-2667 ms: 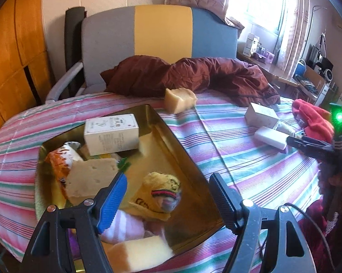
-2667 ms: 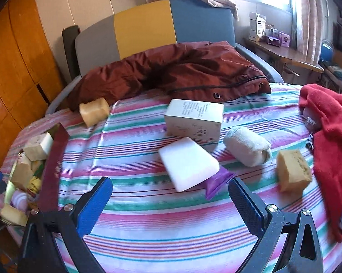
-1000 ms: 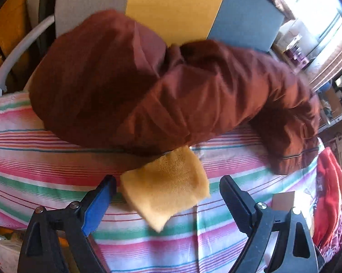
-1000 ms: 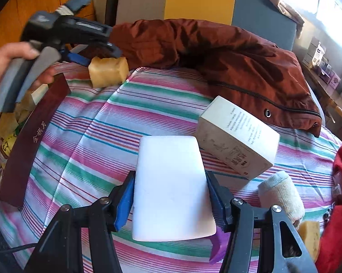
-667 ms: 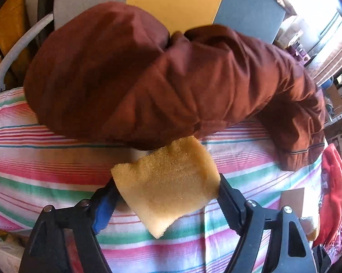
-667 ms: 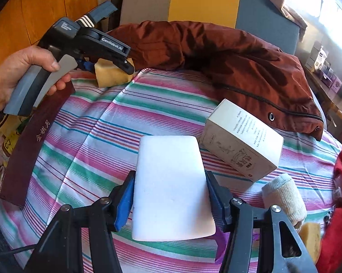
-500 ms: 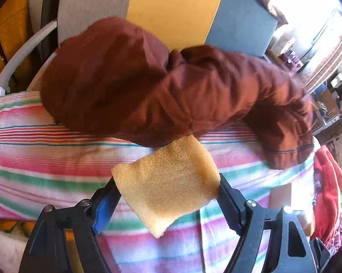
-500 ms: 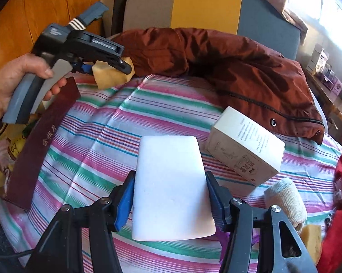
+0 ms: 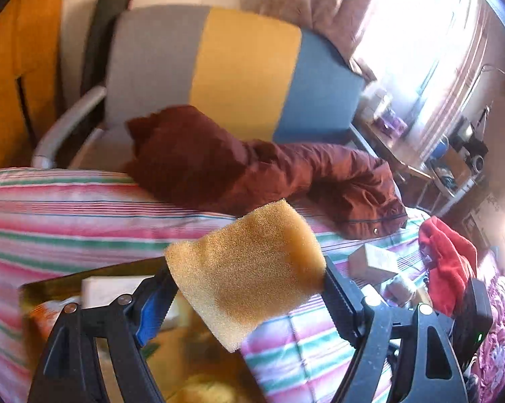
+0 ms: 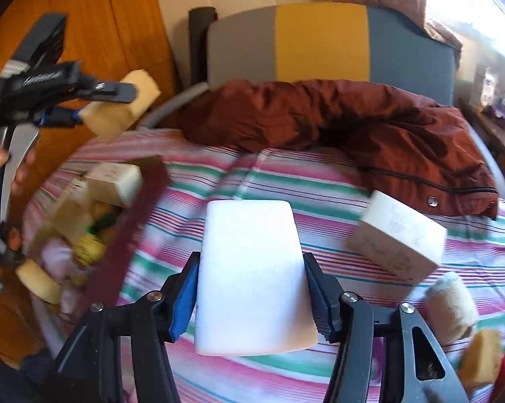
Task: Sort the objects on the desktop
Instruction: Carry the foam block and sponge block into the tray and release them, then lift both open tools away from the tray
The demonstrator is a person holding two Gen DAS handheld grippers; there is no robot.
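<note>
Left gripper (image 9: 249, 288): clamped on yellow sponge (image 9: 249, 268), lifted.
Below: gold tray (image 9: 94, 270).
Behind: maroon jacket (image 9: 252, 171).

Two grippers show: the left gripper (image 9: 249, 288) clamps one yellow sponge (image 9: 249, 268), and the right gripper (image 10: 250, 288) clamps one white foam block (image 10: 252, 278). On the striped cloth (image 10: 319, 181) lie one cream box (image 10: 398, 236), one rolled towel (image 10: 452, 304) and one more loose sponge (image 10: 480, 357), making two yellow sponges outside the one tray (image 10: 131, 231). Inside the tray sits one further box (image 10: 114, 183); the rest of its jumble is too blurred to count. There is one brown jacket (image 10: 336, 121) and one red garment (image 9: 449, 262).
</note>
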